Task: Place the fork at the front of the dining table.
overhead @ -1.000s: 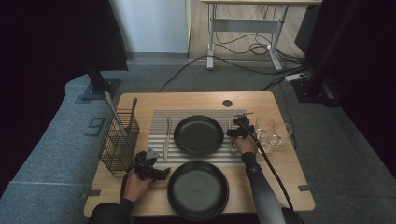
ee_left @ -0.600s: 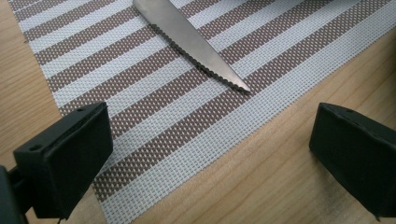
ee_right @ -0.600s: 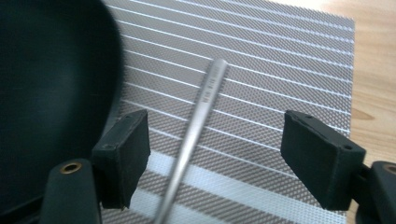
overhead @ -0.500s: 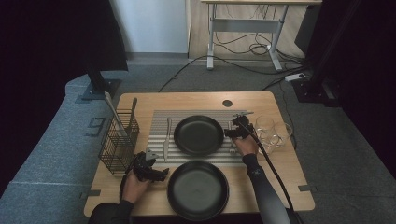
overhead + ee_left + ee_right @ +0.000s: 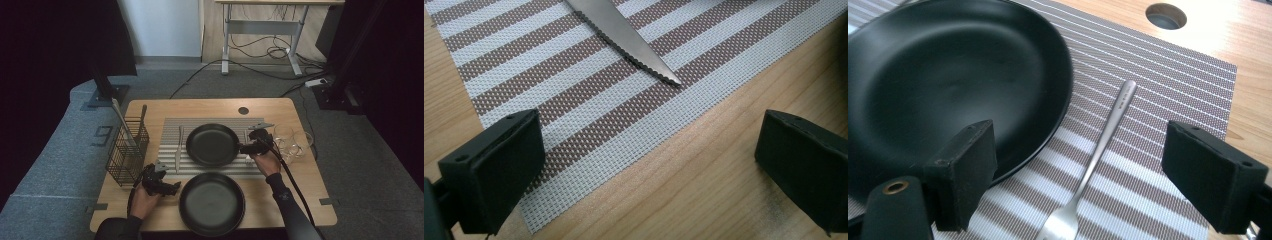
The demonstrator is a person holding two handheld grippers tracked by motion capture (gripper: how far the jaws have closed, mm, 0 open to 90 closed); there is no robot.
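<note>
Both tongs agape: fork point(image 5: 1093, 165), knife point(image 5: 624, 35).

Grey carpet point(image 5: 65, 165) all round, white wall point(image 5: 162, 27) at back, wooden desk point(image 5: 280, 17) with cables point(image 5: 260, 50) under it, black curtains point(image 5: 55, 45) both sides.

We see a black plate point(image 5: 948, 85) on a placemat point(image 5: 589, 115) striped grey-white and brown; the fork point(image 5: 1093, 165) and knife point(image 5: 624, 35) are silver; the table point(image 5: 704, 185) is pale wood; the wire basket point(image 5: 127, 152) is black.

Right claw point(image 5: 248, 148) touches far black plate point(image 5: 212, 144).
</note>
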